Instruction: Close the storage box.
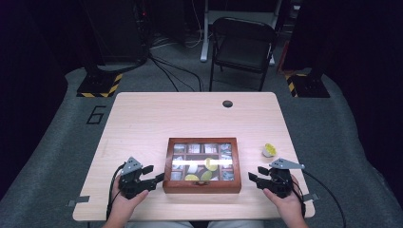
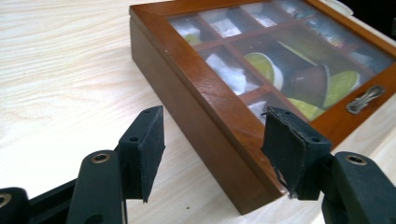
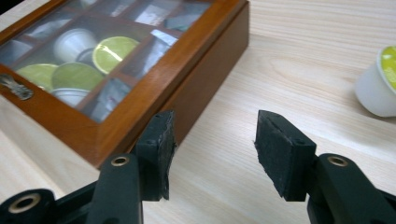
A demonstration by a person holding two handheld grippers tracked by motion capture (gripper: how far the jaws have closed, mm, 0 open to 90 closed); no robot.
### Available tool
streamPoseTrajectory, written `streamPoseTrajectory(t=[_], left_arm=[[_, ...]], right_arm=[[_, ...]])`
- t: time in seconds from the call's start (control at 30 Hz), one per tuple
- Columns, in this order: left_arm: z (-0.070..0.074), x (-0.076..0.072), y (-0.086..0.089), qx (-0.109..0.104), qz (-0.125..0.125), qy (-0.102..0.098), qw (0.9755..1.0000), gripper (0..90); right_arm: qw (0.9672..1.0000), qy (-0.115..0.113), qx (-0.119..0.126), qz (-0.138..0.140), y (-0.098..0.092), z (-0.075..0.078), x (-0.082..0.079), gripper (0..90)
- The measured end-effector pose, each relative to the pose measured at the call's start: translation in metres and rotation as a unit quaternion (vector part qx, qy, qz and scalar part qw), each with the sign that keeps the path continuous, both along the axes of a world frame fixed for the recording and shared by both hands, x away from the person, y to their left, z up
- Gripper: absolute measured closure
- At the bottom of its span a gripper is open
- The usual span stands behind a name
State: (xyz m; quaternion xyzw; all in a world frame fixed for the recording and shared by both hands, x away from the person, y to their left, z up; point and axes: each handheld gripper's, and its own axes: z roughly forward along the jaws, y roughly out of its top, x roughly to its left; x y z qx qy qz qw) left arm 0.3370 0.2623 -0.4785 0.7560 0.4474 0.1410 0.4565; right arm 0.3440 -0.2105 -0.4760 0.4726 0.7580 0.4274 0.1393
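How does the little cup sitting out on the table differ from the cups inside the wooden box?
The loose cup stands alone on the bare table, right of the box; the boxed cups sit in compartments behind the closed glass lid. The loose cup stands about upright, foil on top, while some boxed cups lie on their sides, one showing its foil face-on. All share white bodies and yellow-green foil tops.

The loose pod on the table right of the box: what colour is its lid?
Yellow-green lid on a white pod, clearest in the right gripper view.
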Motion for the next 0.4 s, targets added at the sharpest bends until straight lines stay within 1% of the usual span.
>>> streamPoseTrajectory(t=[0.03, 0.1, 0.17, 0.3, 0.37, 0.4], left_arm=[[-0.0003, 0.0013, 0.0011, 0.001, 0.000, 0.003, 1.0000, 38.5], [-0.0014, 0.0033, 0.0023, -0.004, 0.003, 0.010, 0.9999, 38.2], [-0.0020, 0.0042, 0.0026, -0.003, 0.005, 0.013, 0.9999, 37.9], [-0.0019, 0.0045, 0.0020, -0.004, 0.000, 0.016, 0.9999, 37.4], [-0.0013, 0.0032, 0.0017, -0.008, 0.000, 0.014, 0.9999, 36.6], [-0.0011, 0.0026, 0.0016, -0.014, -0.002, 0.016, 0.9998, 36.3]], right_arm=[[1.0000, 0.001, -0.003, -0.003, -0.0019, -0.0006, 0.0012, 46.8], [0.9999, 0.004, 0.002, -0.009, -0.0048, -0.0015, 0.0026, 46.6], [0.9999, 0.006, 0.006, -0.014, -0.0070, -0.0017, 0.0027, 46.2], [0.9999, 0.006, 0.008, -0.014, -0.0081, -0.0014, 0.0020, 46.0], [0.9999, 0.005, 0.008, -0.012, -0.0078, -0.0009, 0.0012, 45.6], [0.9999, 0.004, 0.007, -0.011, -0.0075, -0.0006, 0.0008, 45.3]])
